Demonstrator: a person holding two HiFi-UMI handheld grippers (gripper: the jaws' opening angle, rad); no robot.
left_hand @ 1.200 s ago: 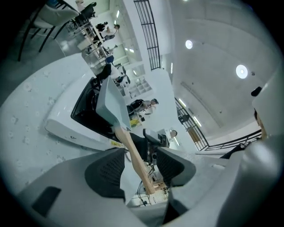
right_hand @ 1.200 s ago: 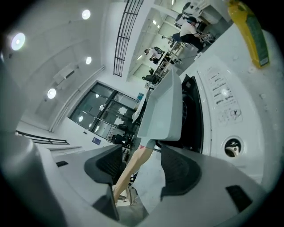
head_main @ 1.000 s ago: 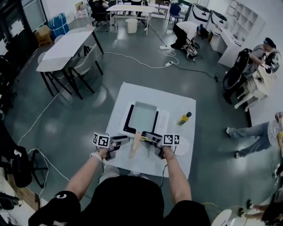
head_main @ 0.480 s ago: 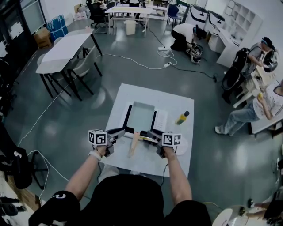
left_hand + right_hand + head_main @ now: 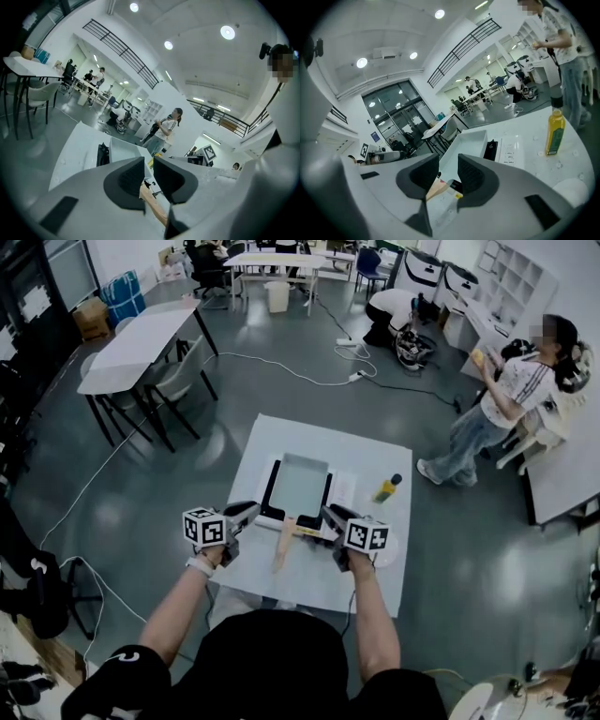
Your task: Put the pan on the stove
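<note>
Left tongs (image 5: 149,173) and right tongs (image 5: 448,171) both closing, empty, flanking pan handle (image 5: 284,545)

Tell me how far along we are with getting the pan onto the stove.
Done: the pan sits on the stove, its wooden handle pointing toward the person. In hand: nothing. The left gripper and right gripper are on either side of the handle, jaws closing with nothing between them. Left: apparently only to pull the grippers away.
</note>
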